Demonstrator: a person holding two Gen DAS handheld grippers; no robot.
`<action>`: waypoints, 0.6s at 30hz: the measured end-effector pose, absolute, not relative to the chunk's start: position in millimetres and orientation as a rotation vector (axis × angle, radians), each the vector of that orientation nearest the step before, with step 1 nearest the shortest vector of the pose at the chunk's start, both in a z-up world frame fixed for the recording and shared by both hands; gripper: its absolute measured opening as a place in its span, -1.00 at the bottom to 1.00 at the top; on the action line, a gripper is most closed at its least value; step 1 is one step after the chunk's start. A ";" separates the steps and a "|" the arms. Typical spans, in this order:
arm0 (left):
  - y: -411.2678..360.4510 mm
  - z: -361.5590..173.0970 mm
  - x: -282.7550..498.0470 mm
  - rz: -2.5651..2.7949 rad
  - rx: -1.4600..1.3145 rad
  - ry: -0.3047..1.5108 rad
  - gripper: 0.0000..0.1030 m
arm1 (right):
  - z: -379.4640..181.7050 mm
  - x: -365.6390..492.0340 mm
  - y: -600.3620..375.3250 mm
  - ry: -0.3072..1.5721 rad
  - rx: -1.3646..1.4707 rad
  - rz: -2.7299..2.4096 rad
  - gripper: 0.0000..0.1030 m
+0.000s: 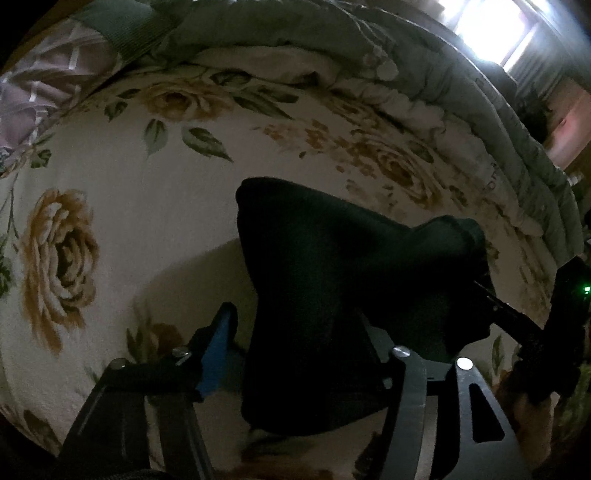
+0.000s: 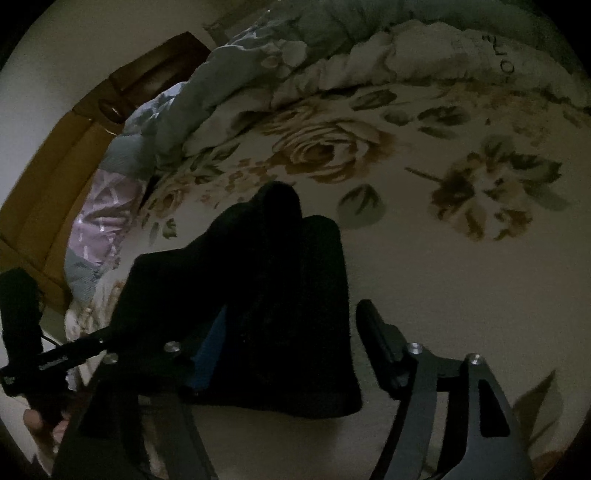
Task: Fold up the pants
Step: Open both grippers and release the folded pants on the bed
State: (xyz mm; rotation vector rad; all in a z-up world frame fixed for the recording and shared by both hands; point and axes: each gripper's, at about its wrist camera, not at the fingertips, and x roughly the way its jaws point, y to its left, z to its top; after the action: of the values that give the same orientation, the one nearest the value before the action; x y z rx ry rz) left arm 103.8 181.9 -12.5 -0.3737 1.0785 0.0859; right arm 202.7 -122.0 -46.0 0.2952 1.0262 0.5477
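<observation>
The dark pants [image 1: 332, 266] lie folded in a compact bundle on the floral bedsheet [image 1: 147, 206]. In the left wrist view my left gripper [image 1: 299, 332] stands open, its jaws spread on either side of the bundle's near end, the blue-padded finger [image 1: 218, 350] clear of the cloth. The right gripper's tip [image 1: 517, 321] touches the bundle from the right. In the right wrist view the pants [image 2: 266, 295] fill the middle; my right gripper [image 2: 291, 332] is open around the bundle's right part, right finger [image 2: 376, 332] apart from it.
A rumpled grey-green quilt [image 1: 369, 44] runs along the far edge of the bed. A lilac patterned pillow [image 2: 99, 221] and a wooden headboard [image 2: 55, 166] lie to the left. A bright window [image 1: 491, 26] is at the far right.
</observation>
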 end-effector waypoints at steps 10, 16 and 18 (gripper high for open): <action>177.5 -12.7 94.6 0.091 -0.352 1.075 0.37 | -36.7 193.9 -123.8 0.999 0.213 0.539 0.58; 176.3 -6.7 83.6 0.101 -0.339 1.057 0.42 | -23.6 179.8 -122.2 0.961 0.147 0.556 0.63; 174.8 -4.6 78.2 0.107 -0.332 1.054 0.44 | -17.8 174.9 -122.1 0.941 0.133 0.563 0.68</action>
State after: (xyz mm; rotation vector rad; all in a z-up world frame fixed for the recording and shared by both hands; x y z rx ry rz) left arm 78.2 174.8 -4.6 -0.3322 1.0538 0.1067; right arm 174.9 -122.1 -17.8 0.1329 0.9410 0.5633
